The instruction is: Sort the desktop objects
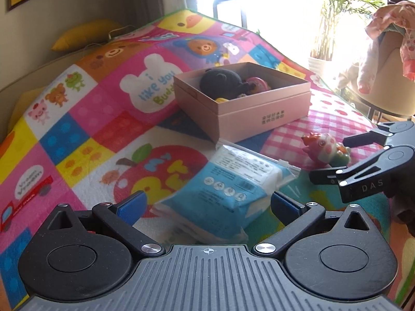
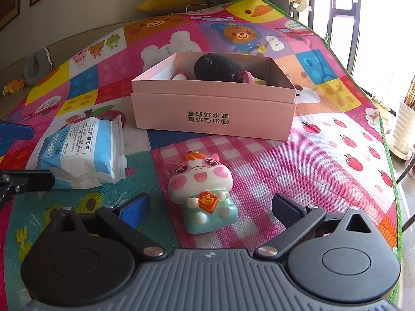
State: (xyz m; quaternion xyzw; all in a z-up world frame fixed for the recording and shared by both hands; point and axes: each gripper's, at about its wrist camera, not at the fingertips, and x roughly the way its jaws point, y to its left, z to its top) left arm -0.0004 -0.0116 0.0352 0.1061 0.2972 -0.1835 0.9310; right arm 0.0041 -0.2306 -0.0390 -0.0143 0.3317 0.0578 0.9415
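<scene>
A blue and white wipes pack [image 1: 225, 181] lies on the colourful play mat, between the spread fingers of my open left gripper [image 1: 207, 204]; it also shows in the right wrist view [image 2: 83, 150]. A pink cow figurine in a green robe [image 2: 205, 191] lies on the pink checked patch, between the spread fingers of my open right gripper [image 2: 210, 207]; it also shows in the left wrist view [image 1: 326, 150]. A pink open box [image 2: 212, 119] [image 1: 243, 114] behind both holds a black plush toy [image 2: 218, 67] and other small toys.
The play mat [image 2: 324, 171] covers the whole surface and ends at a green edge on the right. A yellow cushion [image 2: 171, 2] lies at the back. A chair with clothes [image 1: 389, 51] and a potted plant [image 1: 334, 13] stand beyond the mat.
</scene>
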